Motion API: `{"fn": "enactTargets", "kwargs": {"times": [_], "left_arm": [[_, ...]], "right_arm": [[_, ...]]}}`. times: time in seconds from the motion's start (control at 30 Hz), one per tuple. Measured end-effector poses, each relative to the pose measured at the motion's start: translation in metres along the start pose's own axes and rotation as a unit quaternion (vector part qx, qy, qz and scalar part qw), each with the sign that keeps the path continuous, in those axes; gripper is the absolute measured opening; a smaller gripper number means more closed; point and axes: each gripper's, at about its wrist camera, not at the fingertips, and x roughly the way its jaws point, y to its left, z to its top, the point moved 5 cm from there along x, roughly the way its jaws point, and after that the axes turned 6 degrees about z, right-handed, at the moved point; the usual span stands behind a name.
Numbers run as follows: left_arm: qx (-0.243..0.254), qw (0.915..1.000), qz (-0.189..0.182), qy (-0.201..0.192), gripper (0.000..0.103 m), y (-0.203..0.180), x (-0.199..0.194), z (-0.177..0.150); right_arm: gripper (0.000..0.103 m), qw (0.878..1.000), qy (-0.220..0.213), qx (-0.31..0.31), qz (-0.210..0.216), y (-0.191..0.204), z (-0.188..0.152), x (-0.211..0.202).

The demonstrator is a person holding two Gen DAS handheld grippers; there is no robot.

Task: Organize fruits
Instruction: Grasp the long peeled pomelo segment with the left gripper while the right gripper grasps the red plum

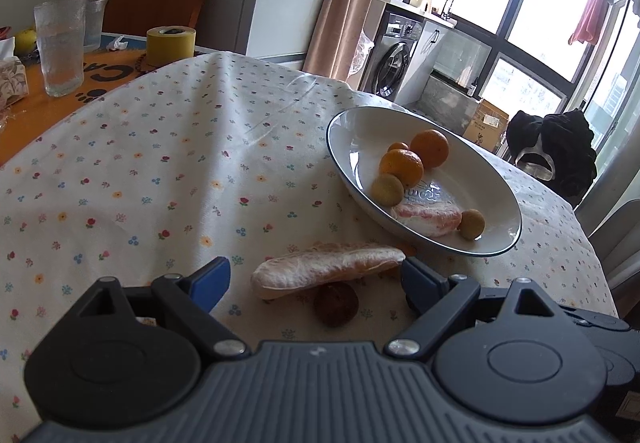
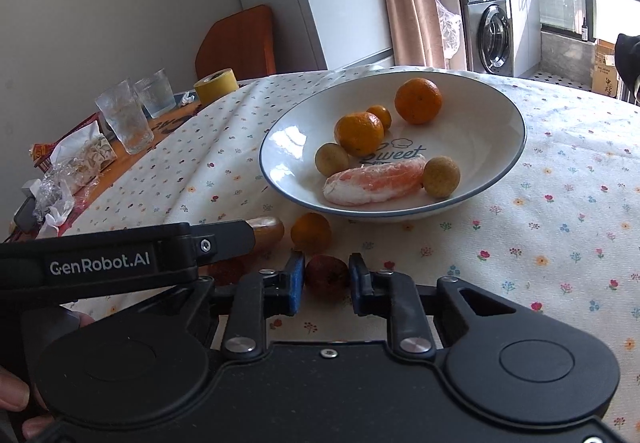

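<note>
Left wrist view: the left gripper [image 1: 316, 281] is wide open, holding nothing, its blue pads straddling a peeled pomelo segment [image 1: 326, 269] on the tablecloth [image 1: 160, 163] just short of the plate [image 1: 500, 203]. That wedge looks soft and pithy, so a hard squeeze could probably crush it. A dark, rough little round fruit [image 1: 335, 304] sits right under it and could get knocked away.

Right wrist view: the right gripper [image 2: 325, 281] is nearly closed around that dark fruit, pads close on both sides, though I can't tell if it's actually gripped. Round and firm-looking, it might pop out. A glossy small orange [image 2: 311, 233] lies beside the plate's smooth glazed rim.
</note>
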Motion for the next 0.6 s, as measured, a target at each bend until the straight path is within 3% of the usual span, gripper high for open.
{"fn": "enactTargets", "kwargs": {"times": [0.6], "left_arm": [[-0.004,0.9987,0.049,-0.013,0.091,-0.018,0.017,0.001]], "right_arm": [[0.022,0.999,-0.024,0.038,-0.018,-0.023,0.006,-0.019]]}}
